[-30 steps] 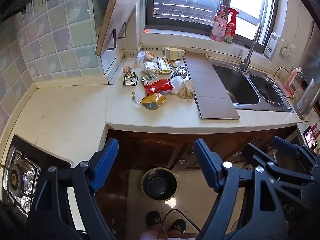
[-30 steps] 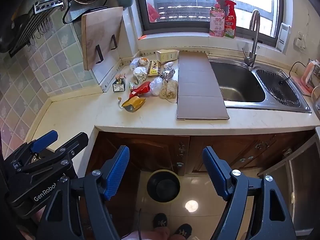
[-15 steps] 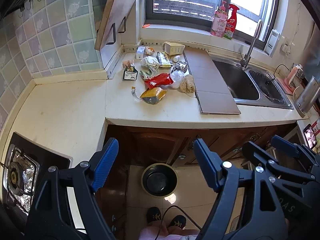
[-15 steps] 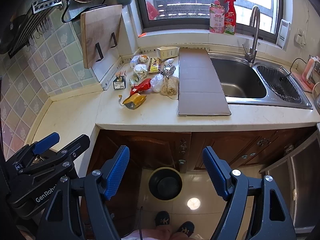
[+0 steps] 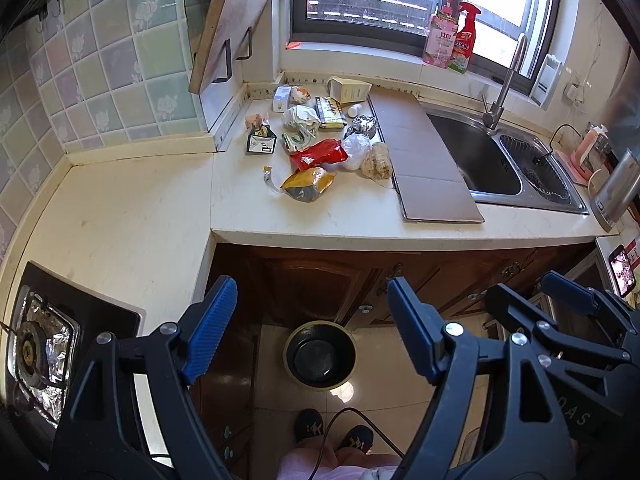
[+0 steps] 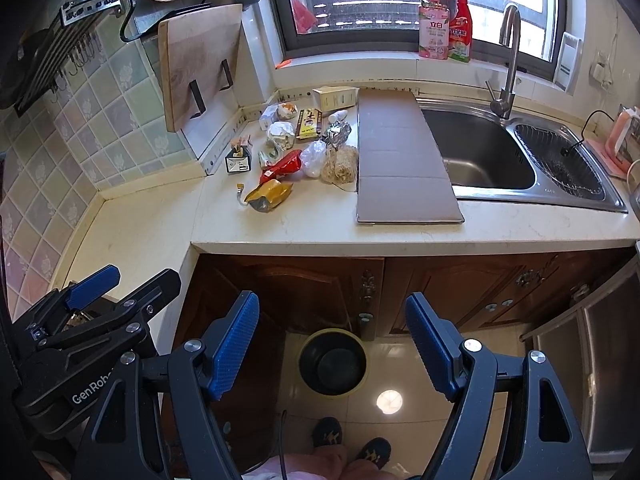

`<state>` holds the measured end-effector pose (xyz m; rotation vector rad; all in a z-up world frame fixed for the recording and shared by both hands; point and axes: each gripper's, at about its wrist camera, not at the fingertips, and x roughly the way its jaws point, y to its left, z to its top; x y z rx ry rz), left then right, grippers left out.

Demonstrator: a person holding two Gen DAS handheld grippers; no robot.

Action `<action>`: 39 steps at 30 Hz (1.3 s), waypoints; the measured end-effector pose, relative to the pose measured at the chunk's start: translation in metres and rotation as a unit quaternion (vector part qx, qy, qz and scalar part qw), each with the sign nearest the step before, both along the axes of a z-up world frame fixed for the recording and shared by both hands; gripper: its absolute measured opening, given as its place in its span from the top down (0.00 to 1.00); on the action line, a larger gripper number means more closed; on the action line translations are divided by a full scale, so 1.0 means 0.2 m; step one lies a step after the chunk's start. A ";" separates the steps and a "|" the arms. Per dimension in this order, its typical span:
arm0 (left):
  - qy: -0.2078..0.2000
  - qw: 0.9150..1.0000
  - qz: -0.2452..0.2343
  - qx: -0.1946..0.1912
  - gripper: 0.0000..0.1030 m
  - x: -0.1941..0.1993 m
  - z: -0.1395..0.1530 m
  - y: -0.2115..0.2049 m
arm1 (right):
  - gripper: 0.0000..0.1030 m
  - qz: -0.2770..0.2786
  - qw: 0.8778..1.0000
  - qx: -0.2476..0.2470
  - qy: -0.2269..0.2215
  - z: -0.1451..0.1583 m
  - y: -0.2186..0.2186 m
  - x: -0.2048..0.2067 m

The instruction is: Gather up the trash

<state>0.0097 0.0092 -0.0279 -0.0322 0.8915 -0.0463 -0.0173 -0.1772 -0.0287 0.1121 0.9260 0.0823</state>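
Note:
A cluster of trash lies on the counter near the corner: a yellow wrapper (image 5: 308, 185) (image 6: 269, 196), a red wrapper (image 5: 319, 153) (image 6: 281, 166), a white plastic bag (image 5: 356, 151), crumpled foil (image 5: 362, 125), a small black carton (image 5: 261, 142) and several boxes behind. A round black bin (image 5: 320, 354) (image 6: 333, 361) stands on the floor below the counter. My left gripper (image 5: 312, 326) is open and empty, held high above the floor, far from the trash. My right gripper (image 6: 332, 348) is open and empty, above the bin.
A flat cardboard sheet (image 5: 424, 158) lies beside the steel sink (image 5: 500, 160). A cutting board (image 5: 230, 24) leans on the tiled wall. A foil-lined stove burner (image 5: 36, 344) is at lower left. Bottles (image 6: 444, 28) stand on the windowsill. Wooden cabinet doors (image 6: 316, 288) sit below.
Both grippers have tilted or drawn back slightly, so the counter and trash sit a little lower in view. Both stay open and empty.

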 end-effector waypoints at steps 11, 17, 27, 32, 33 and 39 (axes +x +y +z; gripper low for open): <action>0.010 1.000 -0.002 0.005 0.27 0.03 0.00 0.00 | 0.25 -0.001 1.000 0.001 0.009 0.00 0.01 0.04; 0.010 1.000 -0.003 0.005 0.27 0.03 -0.01 -0.01 | 0.25 -0.002 1.000 0.000 0.008 0.00 0.01 0.04; 0.013 1.000 -0.010 0.003 0.27 0.08 -0.03 0.01 | 0.25 -0.004 1.000 0.000 0.010 0.00 0.02 0.06; 0.014 1.000 -0.018 0.000 0.27 0.18 -0.01 0.04 | 0.26 -0.011 1.000 0.001 0.008 0.00 0.02 0.09; 0.013 1.000 -0.021 -0.001 0.27 0.19 -0.01 0.05 | 0.26 -0.012 1.000 0.002 0.009 0.01 0.02 0.10; 0.013 0.999 -0.032 -0.019 0.27 0.30 0.00 0.09 | 0.26 -0.018 1.000 0.003 0.010 0.05 0.06 0.22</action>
